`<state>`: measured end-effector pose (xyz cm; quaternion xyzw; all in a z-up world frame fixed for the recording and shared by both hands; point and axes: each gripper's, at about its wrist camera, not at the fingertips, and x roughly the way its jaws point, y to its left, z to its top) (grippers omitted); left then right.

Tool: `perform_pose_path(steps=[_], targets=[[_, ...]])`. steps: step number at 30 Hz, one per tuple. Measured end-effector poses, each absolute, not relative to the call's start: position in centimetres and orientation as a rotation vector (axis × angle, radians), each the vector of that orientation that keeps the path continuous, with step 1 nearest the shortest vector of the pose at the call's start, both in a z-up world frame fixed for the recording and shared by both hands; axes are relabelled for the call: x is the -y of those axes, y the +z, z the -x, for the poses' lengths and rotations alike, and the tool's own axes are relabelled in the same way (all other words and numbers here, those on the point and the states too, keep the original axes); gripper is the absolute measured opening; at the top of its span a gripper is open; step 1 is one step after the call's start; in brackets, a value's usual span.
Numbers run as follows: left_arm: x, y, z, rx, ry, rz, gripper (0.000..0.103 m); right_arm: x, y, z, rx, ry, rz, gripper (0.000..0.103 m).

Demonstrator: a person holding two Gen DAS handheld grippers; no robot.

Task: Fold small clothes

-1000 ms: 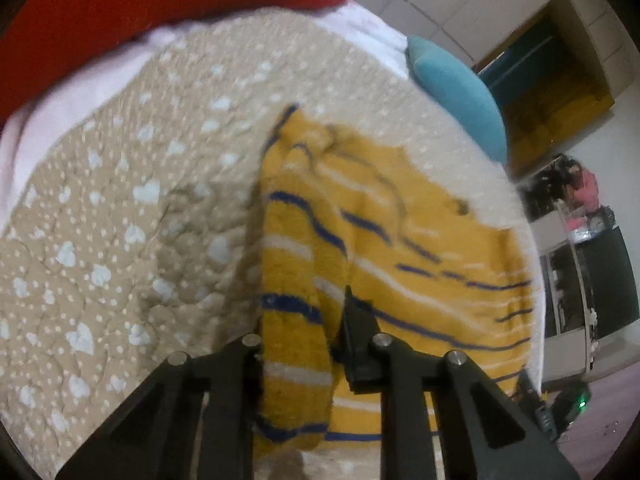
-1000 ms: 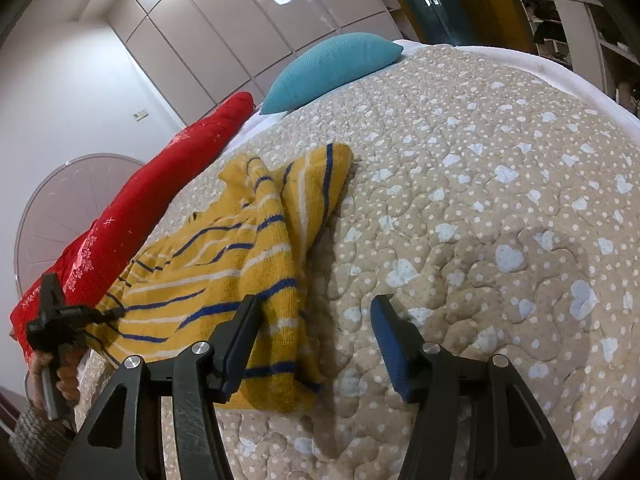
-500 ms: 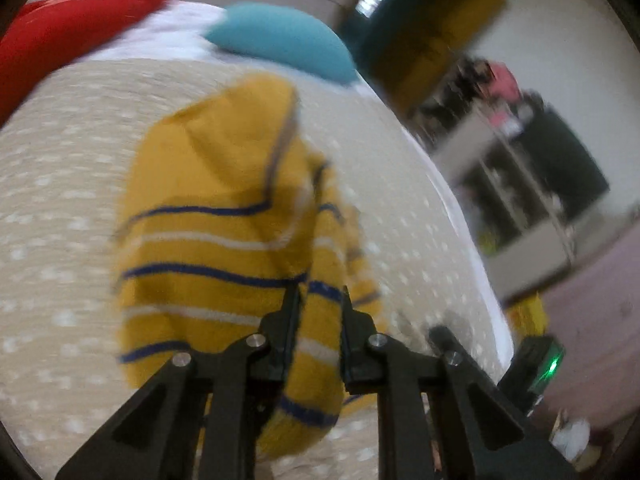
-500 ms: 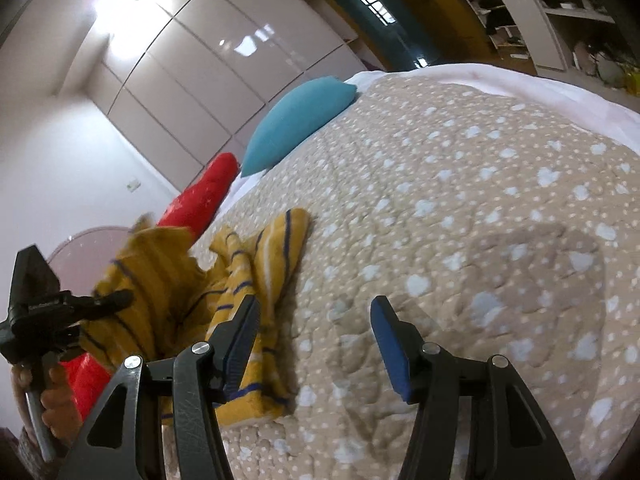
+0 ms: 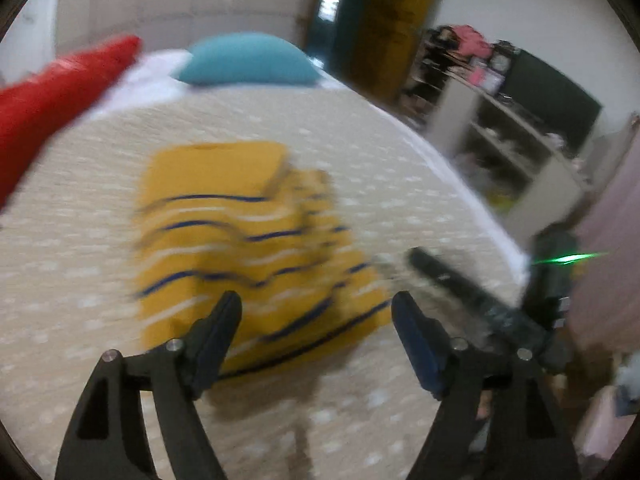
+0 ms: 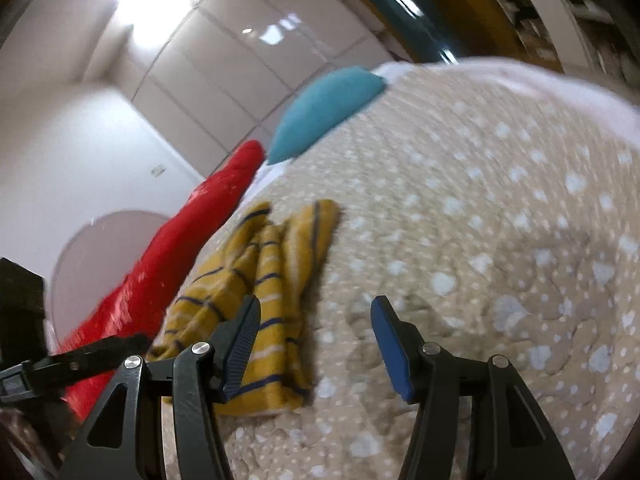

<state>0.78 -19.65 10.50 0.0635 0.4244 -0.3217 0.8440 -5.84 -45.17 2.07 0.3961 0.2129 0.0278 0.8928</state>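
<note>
A small yellow sweater (image 5: 236, 240) with blue and white stripes lies folded over on the beige dotted quilt (image 5: 80, 280). My left gripper (image 5: 316, 312) hovers above its near edge; the jaws are opening and nothing is between them. In the right wrist view the same sweater (image 6: 256, 288) lies left of centre. My right gripper (image 6: 316, 316) stands open beside the sweater's right edge, over the quilt (image 6: 500, 240), holding nothing. The other gripper's dark finger (image 6: 96, 354) shows at the lower left of that view. The left view is motion-blurred.
A red bolster (image 6: 192, 240) and a teal pillow (image 6: 324, 108) lie at the head of the bed. White shelving with clutter (image 5: 500, 132) stands past the bed's right edge. The right-hand tool (image 5: 480, 300) with a green light reaches in from the right.
My left gripper lifted a side of the sweater, carried it across and let go; its jaws now stand apart. The sweater lies narrower, folded over. The right gripper barely moved.
</note>
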Motion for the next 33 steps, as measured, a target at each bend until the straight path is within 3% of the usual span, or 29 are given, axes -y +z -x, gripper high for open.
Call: perform_pose_path(steps=[5, 7, 11, 12, 13, 18, 23, 27, 30, 33], targets=[[14.4, 9.5, -0.2, -0.91, -0.572, -0.079, 0.077, 40.5, 6.1, 5.1, -0.411, 0.208, -0.673, 0.061], [13.1, 8.9, -0.2, -0.916, -0.551, -0.052, 0.077, 38.0, 7.6, 3.8, -0.421, 0.244, -0.583, 0.068], [11.4, 8.0, -0.2, -0.942, -0.493, -0.036, 0.077, 34.2, 6.6, 0.7, -0.523, 0.177, -0.422, 0.071], [11.3, 7.7, -0.3, -0.953, -0.482, -0.024, 0.077, 34.1, 5.7, 0.0, -0.551, 0.194, -0.434, 0.051], [11.0, 7.5, -0.4, -0.962, -0.474, -0.012, 0.077, 34.1, 4.9, -0.4, -0.572, 0.224, -0.465, 0.015], [10.2, 6.4, -0.7, -1.007, -0.436, 0.041, 0.077, 38.1, 4.3, 1.6, -0.511, 0.216, -0.653, 0.016], [9.1, 6.3, -0.1, -1.011, -0.416, 0.086, 0.077, 40.2, 3.8, 2.5, -0.537, 0.151, -0.662, 0.016], [8.2, 7.0, 0.8, -0.997, -0.404, 0.095, 0.077, 40.2, 2.0, 2.4, -0.603, 0.156, -0.672, 0.023], [7.6, 8.0, 1.5, -0.968, -0.381, 0.082, 0.077, 41.0, 2.9, 3.7, -0.555, 0.125, -0.683, 0.035], [6.8, 8.5, 1.9, -0.937, -0.345, 0.064, 0.077, 42.5, 3.9, 6.1, -0.473, 0.051, -0.71, 0.036]])
